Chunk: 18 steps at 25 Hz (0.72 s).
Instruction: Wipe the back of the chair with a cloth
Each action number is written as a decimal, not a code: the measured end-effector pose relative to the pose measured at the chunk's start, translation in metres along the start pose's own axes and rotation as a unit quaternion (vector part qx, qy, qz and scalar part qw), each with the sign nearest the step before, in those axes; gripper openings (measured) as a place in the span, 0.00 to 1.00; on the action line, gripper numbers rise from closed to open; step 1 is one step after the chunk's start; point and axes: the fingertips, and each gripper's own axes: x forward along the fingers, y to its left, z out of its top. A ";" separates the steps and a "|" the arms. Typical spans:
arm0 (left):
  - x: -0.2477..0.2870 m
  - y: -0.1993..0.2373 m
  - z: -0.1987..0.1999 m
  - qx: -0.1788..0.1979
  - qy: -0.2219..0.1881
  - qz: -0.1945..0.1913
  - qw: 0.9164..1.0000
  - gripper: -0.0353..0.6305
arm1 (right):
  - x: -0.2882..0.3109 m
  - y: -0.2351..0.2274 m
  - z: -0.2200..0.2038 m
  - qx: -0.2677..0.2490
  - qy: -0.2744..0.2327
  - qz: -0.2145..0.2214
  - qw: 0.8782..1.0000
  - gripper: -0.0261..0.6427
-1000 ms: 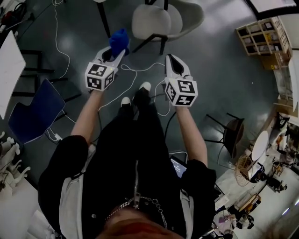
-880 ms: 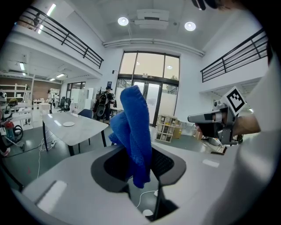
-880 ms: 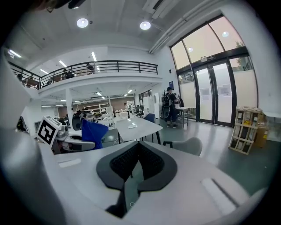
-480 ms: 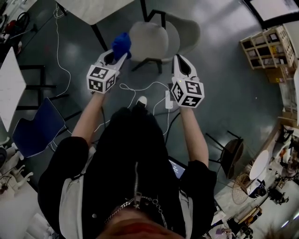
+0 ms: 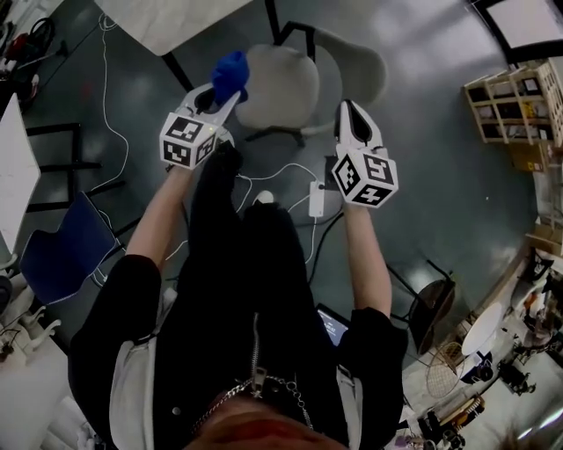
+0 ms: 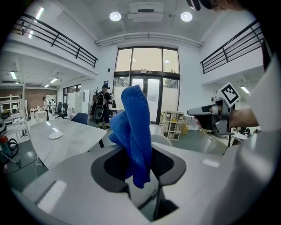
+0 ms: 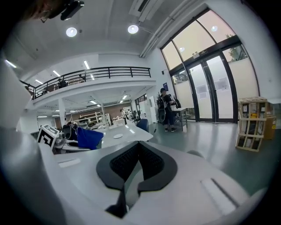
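On my left, I am pinching a blue cloth between the 2 jaws of my left gripper, with its folds sticking up past the pads. It is hanging over the left edge of the pale chair, which is standing in front of me beside a white table; I cannot tell whether cloth and chair are touching. On my right, I am holding the right gripper near the chair's right side, its jaws pressed together on nothing.

Head camera looks down; both others see cloth
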 end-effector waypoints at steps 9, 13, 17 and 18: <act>0.163 0.036 -0.035 0.060 -0.020 -0.060 0.996 0.24 | 0.050 -0.078 -0.032 -0.048 -0.053 -0.047 0.996 0.04; 0.234 0.040 -0.049 0.094 -0.033 -0.103 0.990 0.24 | 0.076 -0.107 -0.054 -0.063 -0.062 -0.015 0.996 0.04; 0.279 0.039 -0.093 0.111 -0.042 -0.141 0.983 0.24 | 0.113 -0.104 -0.103 -0.076 -0.065 0.021 0.995 0.04; 0.289 0.039 -0.107 0.121 -0.042 -0.146 0.981 0.24 | 0.123 -0.100 -0.117 -0.076 -0.068 0.029 0.994 0.04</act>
